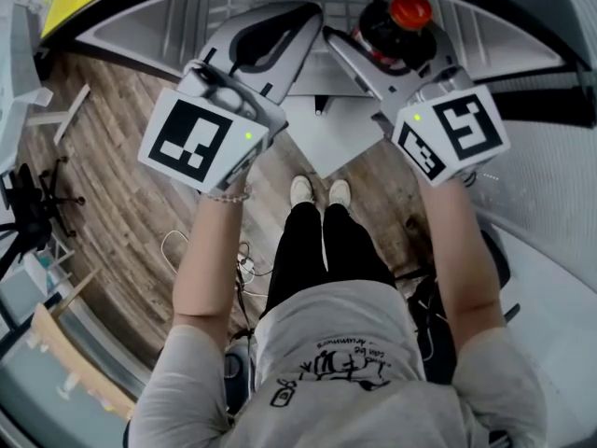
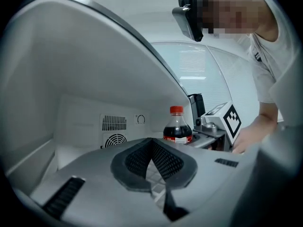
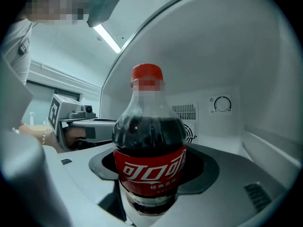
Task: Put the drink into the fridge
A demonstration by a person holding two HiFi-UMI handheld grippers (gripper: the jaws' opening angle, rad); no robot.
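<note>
The bottle (image 3: pixel 149 141) was glossy clear plastic, the left gripper (image 2: pixel 151 140) matt grey plastic with rough meshed dark pads (image 2: pixel 166 162), the fridge (image 2: pixel 85 93) smooth white inside, the floor (image 1: pixel 121 213) wood-grained.

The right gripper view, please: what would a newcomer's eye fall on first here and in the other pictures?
The cola bottle with its red cap fills the middle of the right gripper view, upright, clamped in the jaws of the right gripper. Behind it is the white fridge interior, with a round dial on its back wall. The left gripper alongside has its jaws together, empty.
</note>
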